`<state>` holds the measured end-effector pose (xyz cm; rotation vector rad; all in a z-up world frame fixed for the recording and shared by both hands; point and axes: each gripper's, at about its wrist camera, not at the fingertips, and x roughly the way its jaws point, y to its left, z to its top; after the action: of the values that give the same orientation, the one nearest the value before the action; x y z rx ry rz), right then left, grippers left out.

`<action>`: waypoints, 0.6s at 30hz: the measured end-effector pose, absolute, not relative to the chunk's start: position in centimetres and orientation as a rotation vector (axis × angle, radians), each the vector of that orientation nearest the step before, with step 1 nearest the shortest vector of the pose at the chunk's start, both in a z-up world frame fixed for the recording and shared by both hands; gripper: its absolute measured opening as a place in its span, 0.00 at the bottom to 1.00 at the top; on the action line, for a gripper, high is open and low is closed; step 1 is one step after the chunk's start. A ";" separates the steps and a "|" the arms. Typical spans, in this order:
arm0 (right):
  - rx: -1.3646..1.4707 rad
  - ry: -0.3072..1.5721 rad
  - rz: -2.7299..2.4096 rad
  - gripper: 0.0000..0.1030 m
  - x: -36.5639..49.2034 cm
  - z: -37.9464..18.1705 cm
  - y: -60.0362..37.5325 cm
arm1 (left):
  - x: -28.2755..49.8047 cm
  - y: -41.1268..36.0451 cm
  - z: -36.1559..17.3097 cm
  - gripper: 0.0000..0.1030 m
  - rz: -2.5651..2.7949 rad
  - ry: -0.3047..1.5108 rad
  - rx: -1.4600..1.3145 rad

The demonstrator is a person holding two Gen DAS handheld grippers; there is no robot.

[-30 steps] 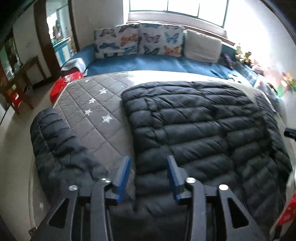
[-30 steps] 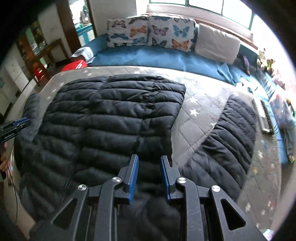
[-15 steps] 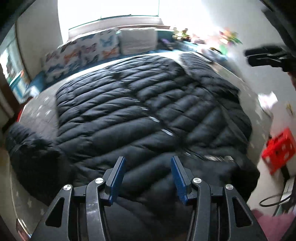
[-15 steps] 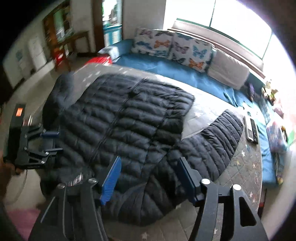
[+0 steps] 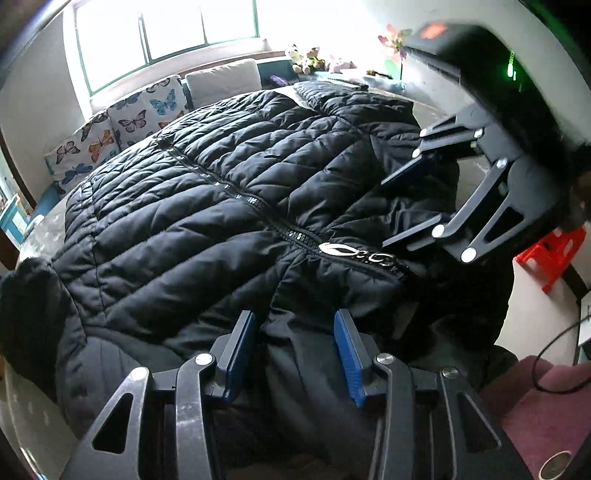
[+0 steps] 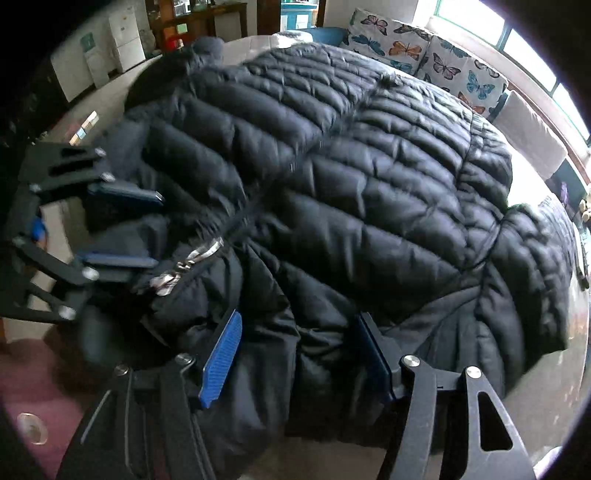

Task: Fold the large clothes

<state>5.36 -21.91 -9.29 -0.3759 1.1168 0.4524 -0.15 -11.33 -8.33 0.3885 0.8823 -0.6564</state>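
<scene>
Black quilted jacket [image 5: 229,206] spread front-up on the bed [image 6: 546,406], zipper pull [image 5: 340,251] near its collar end. Left claw [image 5: 295,347] poised over the collar edge on one side of the zipper, jaws closing, fabric lying between the blue pads [image 5: 240,354] but not yet pinched. Right claw [image 6: 295,354] set on the other side of the zipper, jaws wide, straddling bunched collar fabric without gripping it. Butterfly-print cushions [image 5: 122,122] stand beyond the jacket's hem, under the window [image 5: 166,33].

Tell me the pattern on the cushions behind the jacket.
Colourful butterflies on white cushions, clearest in the left wrist view.
</scene>
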 end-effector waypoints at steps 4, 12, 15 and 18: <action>-0.346 1.113 0.454 0.67 5.8 -7.6 -22.4 | 0.5 -9.5 -7.4 0.46 -0.692 0.906 0.269; -0.259 1.054 0.513 0.67 7.7 -6.8 -20.7 | 3.5 -0.9 -2.8 0.47 -0.536 0.850 0.045; -0.245 1.106 0.495 0.67 8.3 -8.9 -20.4 | 6.9 4.0 -1.9 0.47 -0.379 0.847 -0.033; -0.198 1.116 0.500 0.67 8.6 -8.9 -21.0 | 11.0 9.4 -2.3 0.47 -0.250 0.868 -0.144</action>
<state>8.56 -21.01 -8.91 -0.1984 1.1162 0.4997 10.95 9.40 -2.26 -0.1445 0.8682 -0.2498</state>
